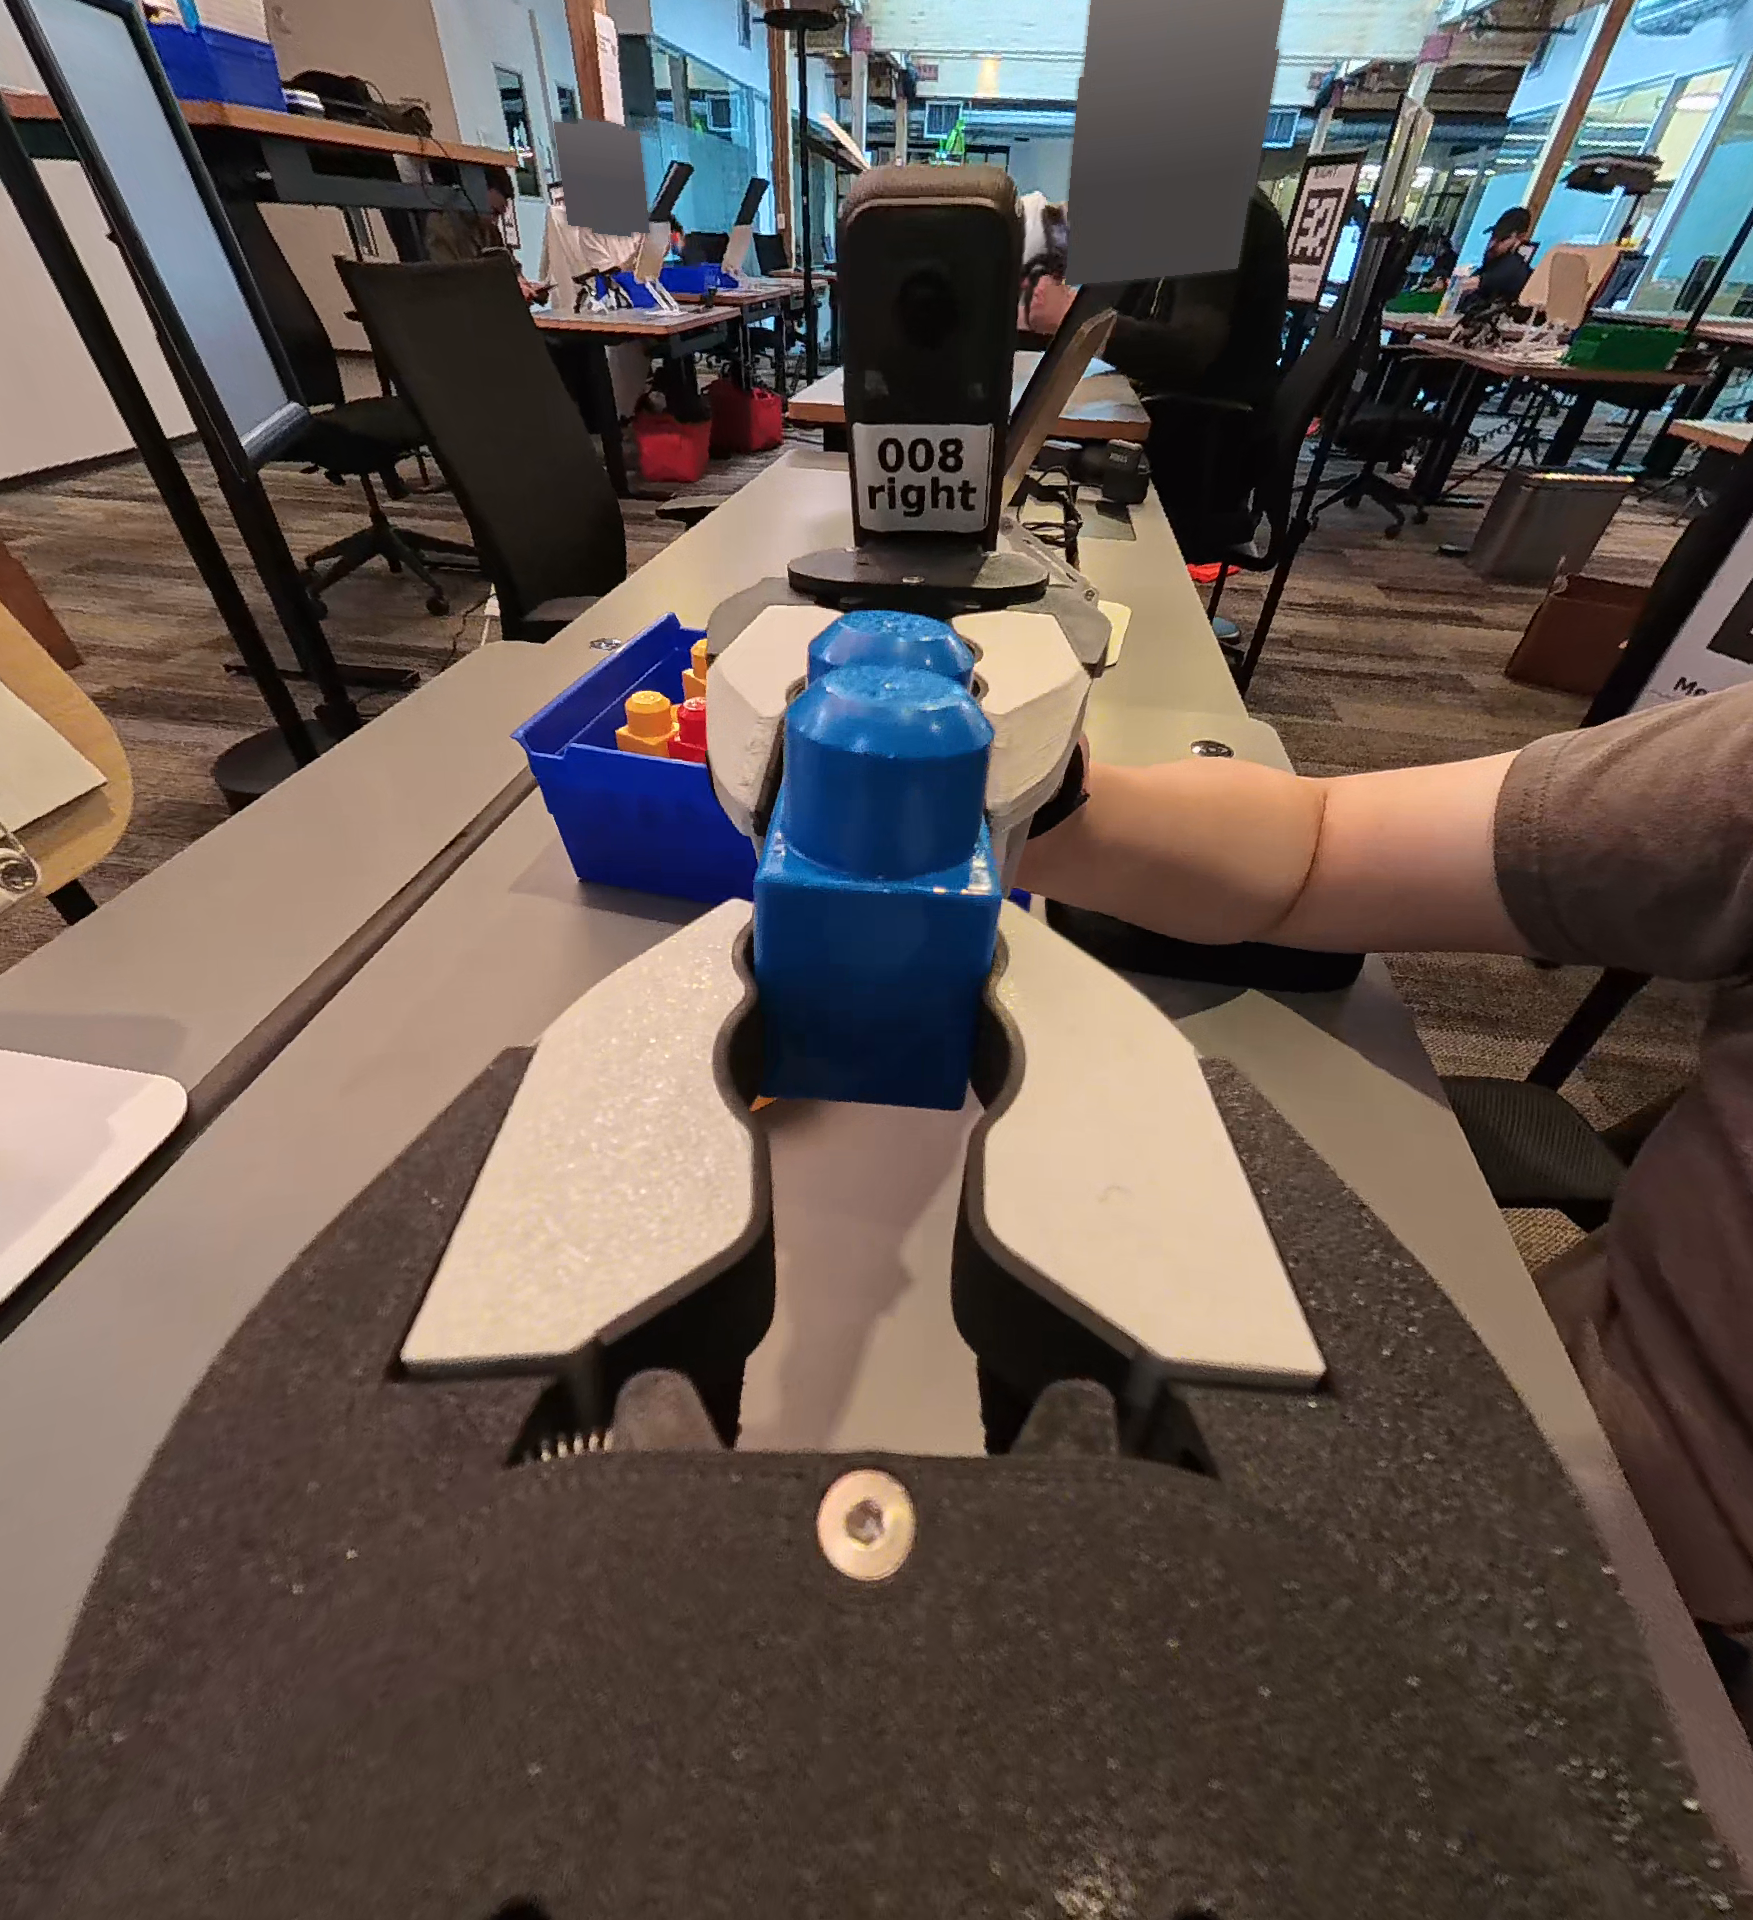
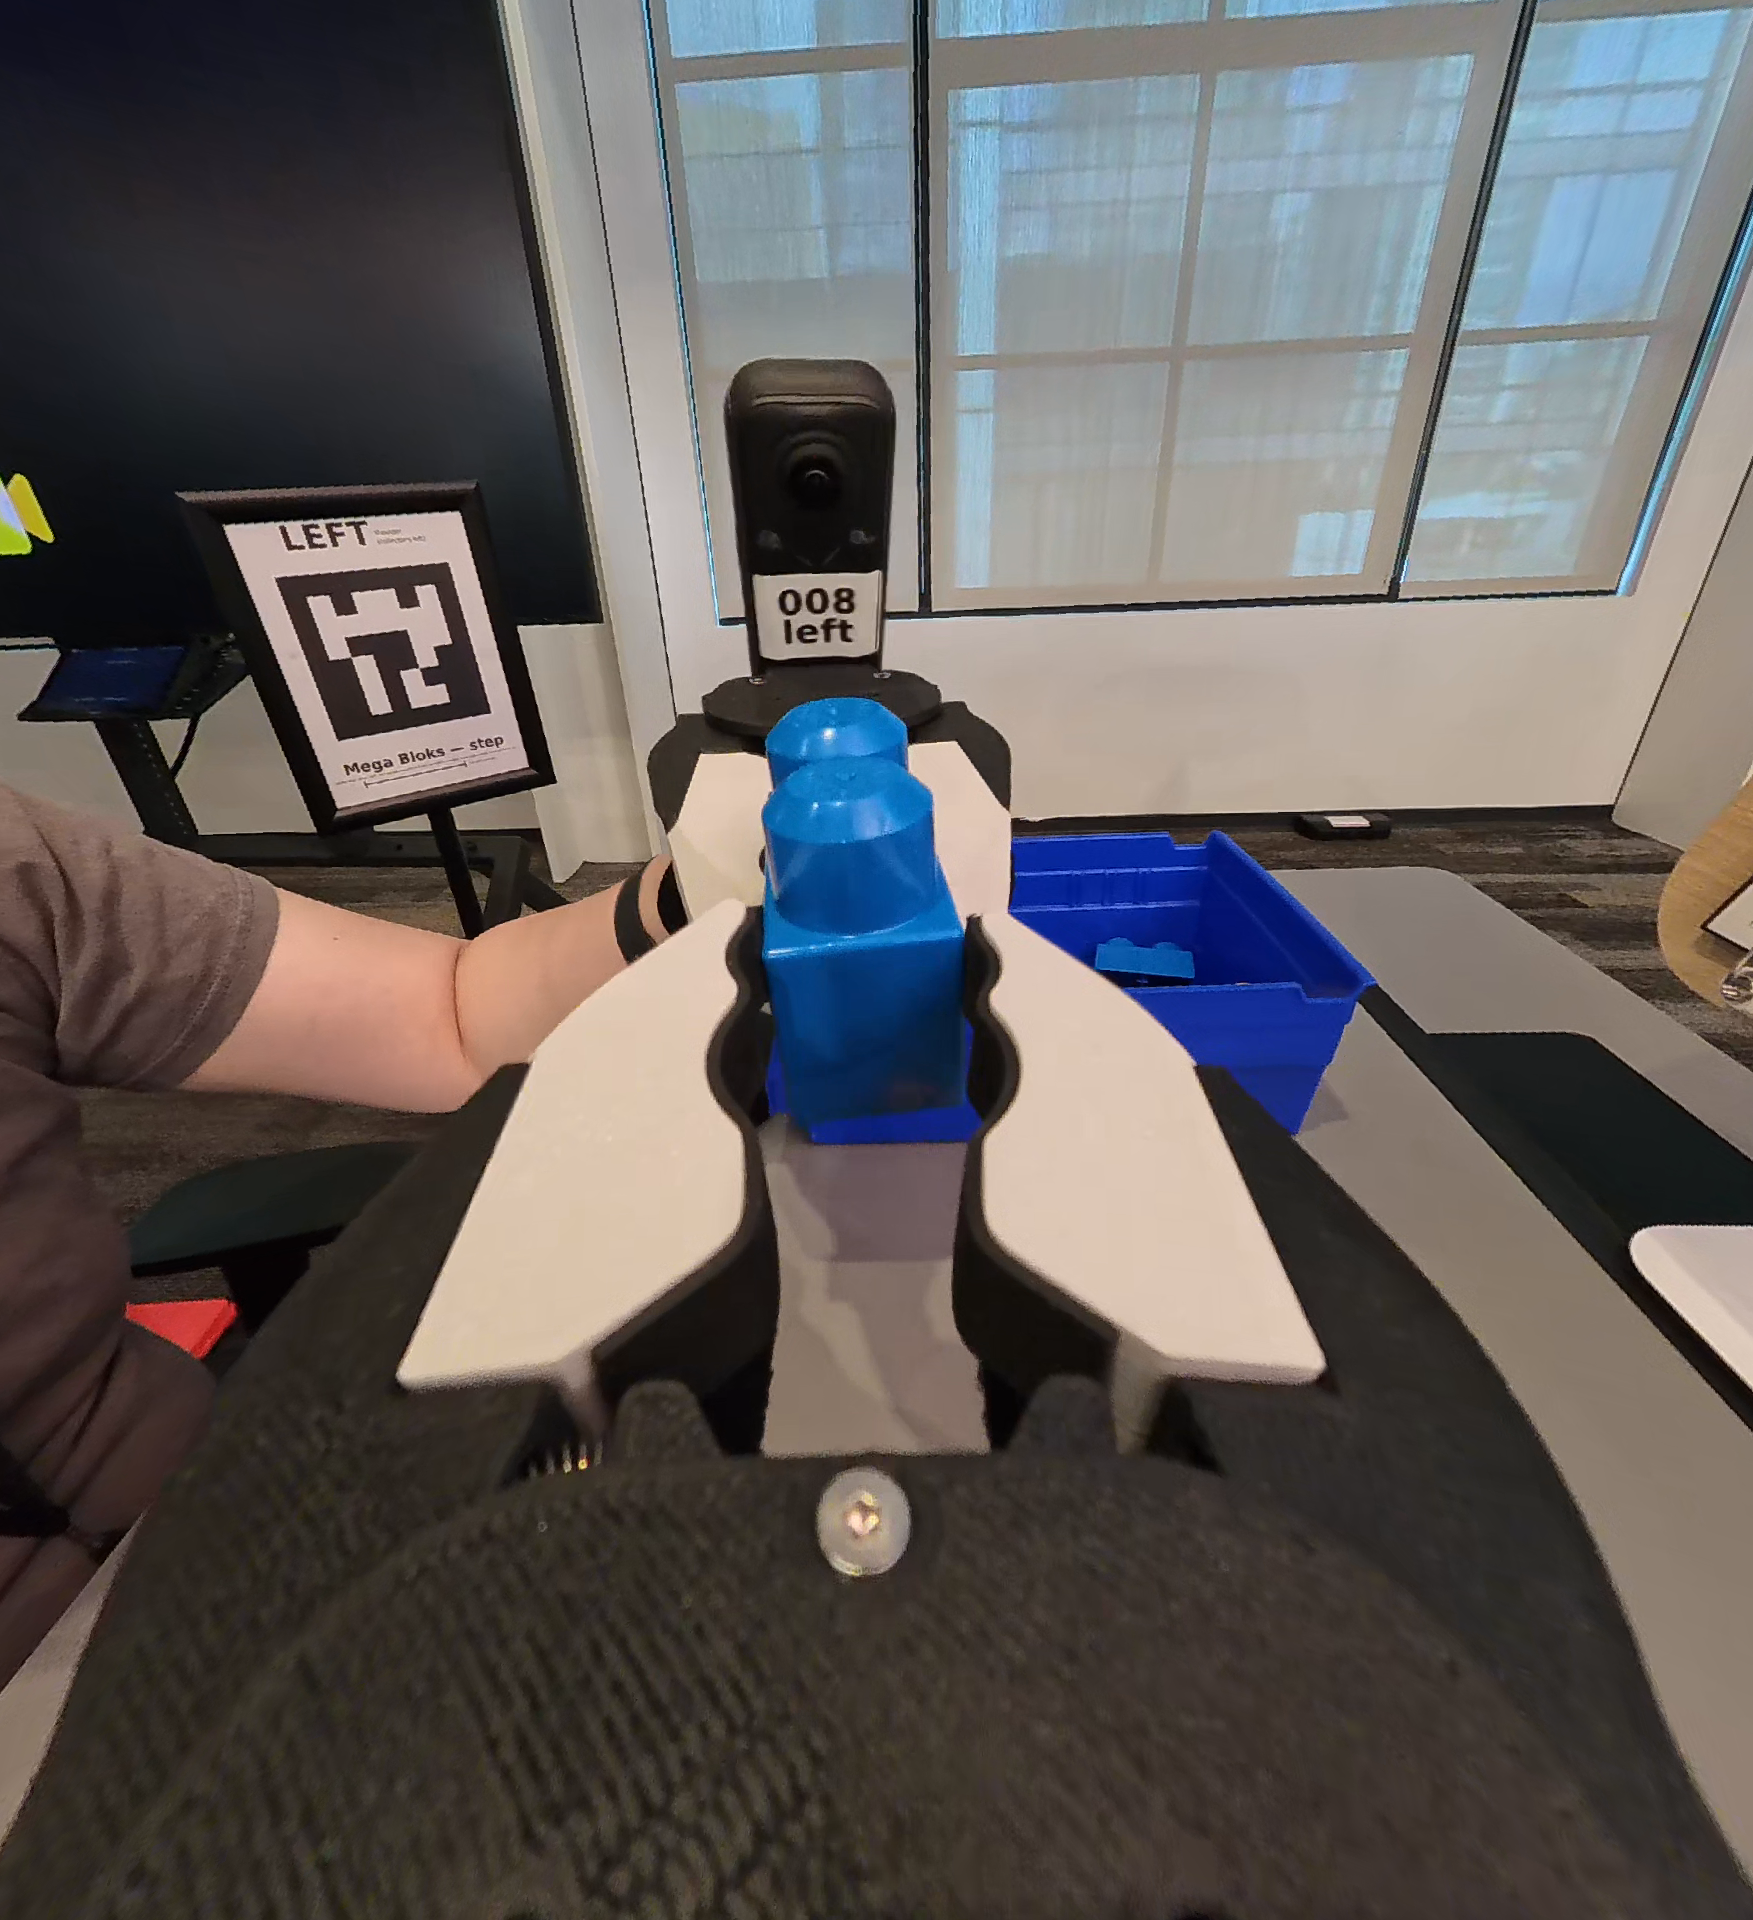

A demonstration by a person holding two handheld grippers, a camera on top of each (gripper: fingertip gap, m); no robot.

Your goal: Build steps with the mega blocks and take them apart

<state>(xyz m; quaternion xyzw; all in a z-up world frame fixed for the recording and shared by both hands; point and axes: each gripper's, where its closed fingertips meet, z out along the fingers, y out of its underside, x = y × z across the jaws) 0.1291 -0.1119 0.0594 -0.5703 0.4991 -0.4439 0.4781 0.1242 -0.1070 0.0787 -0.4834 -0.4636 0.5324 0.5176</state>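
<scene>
A blue two-stud mega block (image 1: 867, 987) is held above the grey table (image 1: 332, 1091) between both grippers, which face each other. My left gripper (image 1: 872, 997) is shut on its near end. My right gripper (image 1: 893, 727) is shut on its far end, around the far stud. In the right wrist view my right gripper (image 2: 867, 997) clamps the same blue block (image 2: 861, 987), and my left gripper (image 2: 830, 821) is behind it. A second blue piece (image 2: 893, 1124) shows under the block. A sliver of orange (image 1: 763, 1099) shows under it in the left wrist view.
A blue bin (image 1: 633, 821) beside the grippers holds orange (image 1: 646, 722) and red blocks; it also shows in the right wrist view (image 2: 1256, 1018) with a blue block (image 2: 1147, 961) inside. A person's arm (image 1: 1267, 852) reaches in. A framed marker sign (image 2: 384, 644) stands behind. My left and right fingertips are right by each other.
</scene>
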